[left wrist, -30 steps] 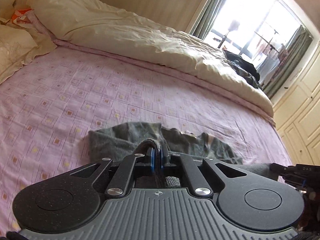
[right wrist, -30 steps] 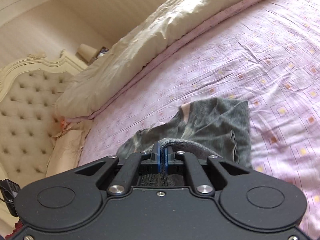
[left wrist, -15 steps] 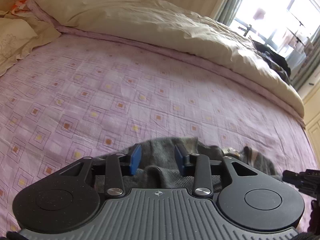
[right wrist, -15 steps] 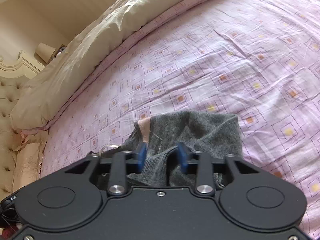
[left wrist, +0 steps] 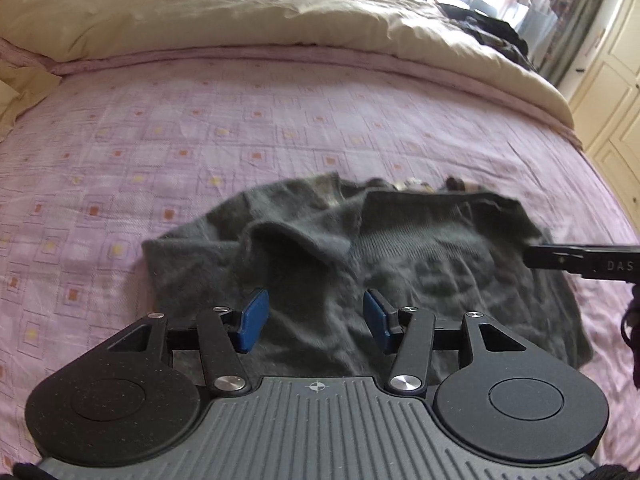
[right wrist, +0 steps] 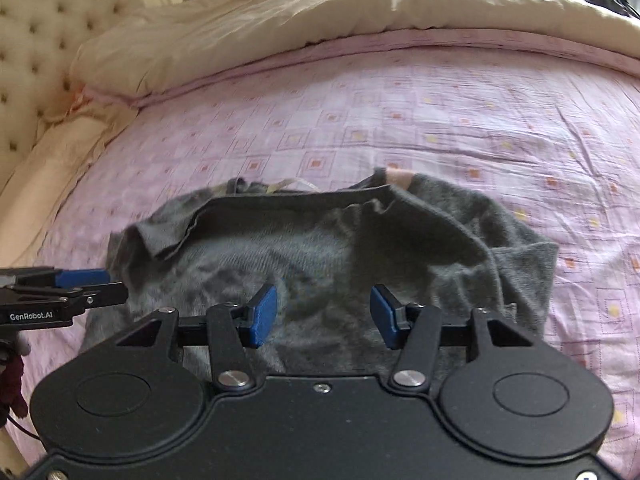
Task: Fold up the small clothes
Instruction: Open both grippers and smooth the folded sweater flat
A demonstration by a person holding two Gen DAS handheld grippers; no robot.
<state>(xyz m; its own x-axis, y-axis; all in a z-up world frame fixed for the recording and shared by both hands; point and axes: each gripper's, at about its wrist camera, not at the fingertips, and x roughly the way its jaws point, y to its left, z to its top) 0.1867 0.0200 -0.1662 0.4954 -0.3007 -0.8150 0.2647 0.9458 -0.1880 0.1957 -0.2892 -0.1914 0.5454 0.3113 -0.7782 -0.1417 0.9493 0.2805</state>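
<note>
A small dark grey knit garment (left wrist: 400, 252) lies rumpled on the pink patterned bedsheet (left wrist: 240, 132), folded over itself with a raised fold at its left. My left gripper (left wrist: 314, 320) is open and empty, its blue pads just above the garment's near edge. In the right wrist view the same garment (right wrist: 340, 248) lies with a folded-over hem across its far side. My right gripper (right wrist: 323, 316) is open and empty over the garment's near edge. The left gripper's side shows at the left of the right wrist view (right wrist: 60, 292).
A cream duvet (left wrist: 240, 12) is bunched along the far side of the bed. A tufted headboard (right wrist: 36, 40) and pillows stand at the left. Dark clothes (left wrist: 492, 36) lie near the window, with cream wardrobe doors (left wrist: 612, 92) at the right.
Both grippers were shut on the garment's edge one second ago; both have opened and let go. The garment now lies on the sheet and both grippers have pulled back above it.
</note>
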